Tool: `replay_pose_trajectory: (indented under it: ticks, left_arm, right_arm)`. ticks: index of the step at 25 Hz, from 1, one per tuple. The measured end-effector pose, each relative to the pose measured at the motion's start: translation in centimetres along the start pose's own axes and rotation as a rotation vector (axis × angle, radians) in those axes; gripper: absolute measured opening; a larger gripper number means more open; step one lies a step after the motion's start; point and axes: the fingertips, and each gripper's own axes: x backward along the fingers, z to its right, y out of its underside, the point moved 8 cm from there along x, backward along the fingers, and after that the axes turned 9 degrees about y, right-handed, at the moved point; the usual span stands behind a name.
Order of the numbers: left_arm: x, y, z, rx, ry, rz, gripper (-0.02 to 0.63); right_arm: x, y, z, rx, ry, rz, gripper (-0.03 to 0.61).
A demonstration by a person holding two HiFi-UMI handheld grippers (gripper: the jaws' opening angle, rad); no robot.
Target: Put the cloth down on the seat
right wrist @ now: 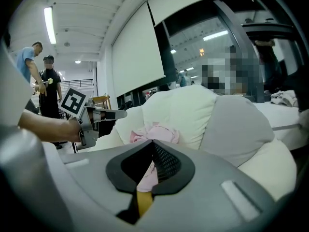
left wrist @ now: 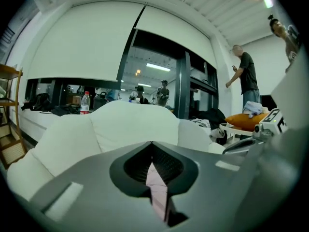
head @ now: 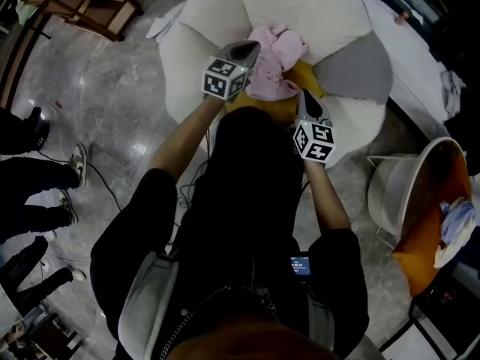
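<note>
The pink cloth point(head: 274, 66) is lying bunched on the yellow seat cushion point(head: 279, 111). The left gripper point(head: 250, 49) is sitting closed at its 9 o'clock edge, possibly nipping a fold. The right gripper point(head: 307, 100) is resting closed at 5 o'clock. I'd be lifting both away slowly, watching for snagging.

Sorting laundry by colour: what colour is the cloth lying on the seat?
Pale pink; the cloth shows best in the head view.

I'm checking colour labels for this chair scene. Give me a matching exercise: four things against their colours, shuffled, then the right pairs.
Things:
1. cloth
2. seat cushion
3. side cushion
4. chair back

Colours:
A. grey
B. white
C. pink
D. yellow

Pairs: 1-C, 2-D, 3-A, 4-B
</note>
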Motion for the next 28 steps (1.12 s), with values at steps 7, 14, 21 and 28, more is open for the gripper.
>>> replay_pose_trajectory:
  ticks: [7,14,21,28]
  left_arm:
    - [-0.1,0.5,1.2,0.017,0.015,-0.021,0.009]
    - [2.6,-6.1,2.4,0.030,0.028,-0.060,0.009]
    - [6.3,-16.2,4.2,0.065,0.016,-0.095,0.009]
    - [11.2,-27.9,7.5,0.094,0.009,-0.113,0.009]
  right_arm:
    - [0.9,0.6,0.1,-0.008,0.015,-0.037,0.003]
    - [3.9,-6.1,-2.5,-0.005,-0.001,-0.077,0.003]
    - [8.1,-16.8,-5.2,-0.001,-0.021,-0.115,0.002]
    - [13.9,-29.1,-8.1,-0.004,-0.032,-0.112,0.002]
